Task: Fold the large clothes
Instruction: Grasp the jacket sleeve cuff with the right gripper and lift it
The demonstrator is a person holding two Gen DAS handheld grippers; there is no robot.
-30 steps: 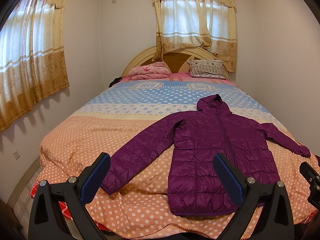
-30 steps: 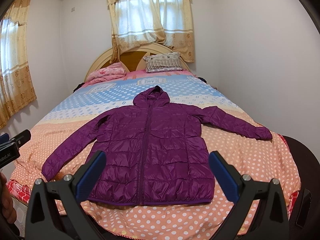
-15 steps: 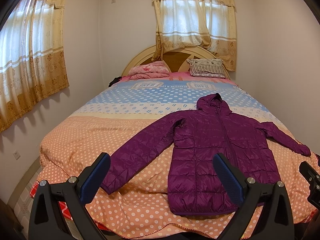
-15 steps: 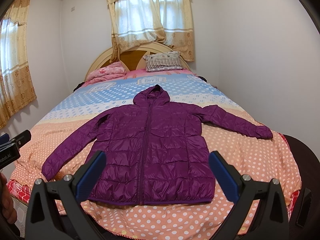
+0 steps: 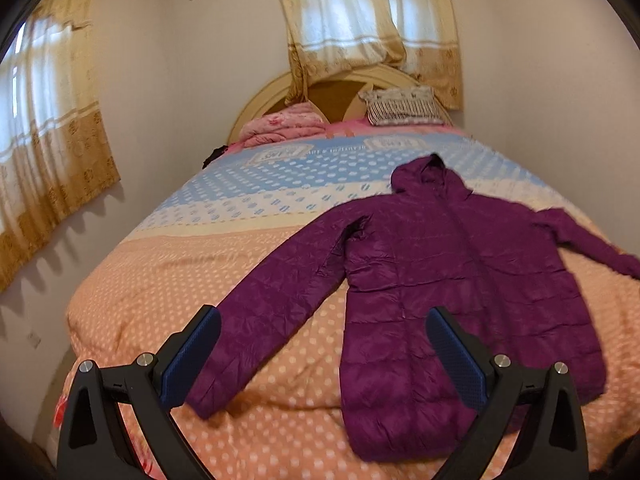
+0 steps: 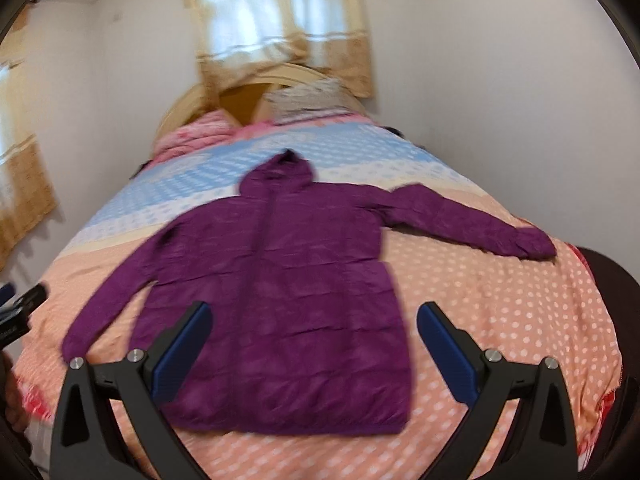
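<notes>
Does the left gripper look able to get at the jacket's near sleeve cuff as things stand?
Probably yes. The left gripper is open, and the sleeve cuff lies flat on the bedspread just beyond its fingers, with nothing between them.

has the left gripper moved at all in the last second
Yes. The left gripper has moved in and down toward the bed: the purple jacket looms larger, and its near sleeve now lies between the open fingers.

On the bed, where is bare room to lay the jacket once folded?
Widest free patch: the blue band of the bedspread between the jacket hood and the pillows. Also the orange corner left of its left sleeve. The foot edge below the hem is narrow; both grippers hover there, open.
</notes>
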